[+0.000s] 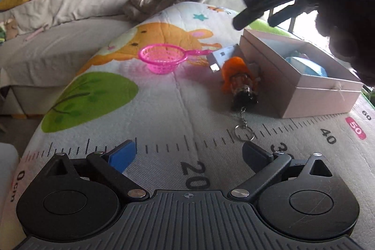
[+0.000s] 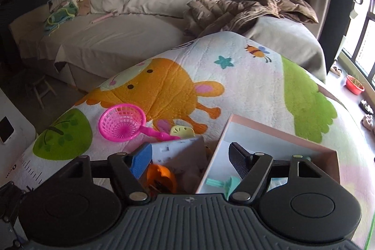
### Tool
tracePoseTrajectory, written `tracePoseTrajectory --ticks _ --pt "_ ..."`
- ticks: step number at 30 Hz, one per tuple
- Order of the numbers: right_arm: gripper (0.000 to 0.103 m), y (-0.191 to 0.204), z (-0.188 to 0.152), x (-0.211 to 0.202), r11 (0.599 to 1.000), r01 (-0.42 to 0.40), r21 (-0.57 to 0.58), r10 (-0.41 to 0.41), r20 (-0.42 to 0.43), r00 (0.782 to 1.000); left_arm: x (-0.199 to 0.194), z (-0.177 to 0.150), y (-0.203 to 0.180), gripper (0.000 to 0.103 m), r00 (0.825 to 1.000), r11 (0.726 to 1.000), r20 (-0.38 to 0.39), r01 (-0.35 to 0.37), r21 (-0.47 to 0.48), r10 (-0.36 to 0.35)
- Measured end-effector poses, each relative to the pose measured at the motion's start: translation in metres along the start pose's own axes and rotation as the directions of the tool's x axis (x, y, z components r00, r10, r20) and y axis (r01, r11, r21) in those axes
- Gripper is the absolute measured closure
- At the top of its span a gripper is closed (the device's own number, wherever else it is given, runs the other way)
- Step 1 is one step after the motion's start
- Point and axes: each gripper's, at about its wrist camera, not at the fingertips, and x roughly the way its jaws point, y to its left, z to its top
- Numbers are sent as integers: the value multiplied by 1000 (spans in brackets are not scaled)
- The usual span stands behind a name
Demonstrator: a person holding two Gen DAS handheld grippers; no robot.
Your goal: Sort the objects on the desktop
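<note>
Left tongs (image 1: 189,151) gape wide over the printed ruler strip of the cartoon play mat (image 1: 164,95), nothing between the pads. Just ahead of the right-hand pad lies the metal key ring (image 1: 243,132) of an orange-and-black doll keychain (image 1: 241,80), which stretches away from the tongs and sits just beside the near wall of the open pale pink cardboard box (image 1: 304,88). Beyond the doll, a small white carton (image 1: 222,56) rests near the box corner. Further ahead and to the left sits the pink plastic toy strainer (image 1: 161,60), handle pointing toward the carton. A blue-and-white soft object (image 1: 304,66) lies inside the box.

Right tongs (image 2: 189,161) stand apart too, empty, hovering across the box's near-left wall (image 2: 211,168): blue pad outside over the white carton (image 2: 178,154) and an orange piece of the doll (image 2: 161,176), black pad inside the box above a mint-green plastic piece (image 2: 220,183). In the left view the right tongs (image 1: 253,18) hang dark above the box's far corner.
</note>
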Motion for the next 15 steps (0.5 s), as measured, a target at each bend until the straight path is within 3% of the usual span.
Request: tracePoseTrajectory --ticks 1,5,10,12,15 --pt "31 7 10 14 1000 8 -19 -8 -12 1000 0 0 1 2 1000 1000 1 0 -8 0" --pt "63 7 41 72 999 32 42 -26 -126 992 -1 0 6 2 1000 999 11 7 -42 -7" --pt "68 5 47 125 990 144 -3 -142 -196 970 -2 0 10 2 1000 997 19 25 -68 -24" --pt "69 7 42 126 994 112 5 -108 -217 970 -3 0 11 2 999 997 25 30 -74 -28" --pt "69 13 30 113 999 5 51 8 -250 968 -2 1 13 2 999 995 24 28 -94 -26"
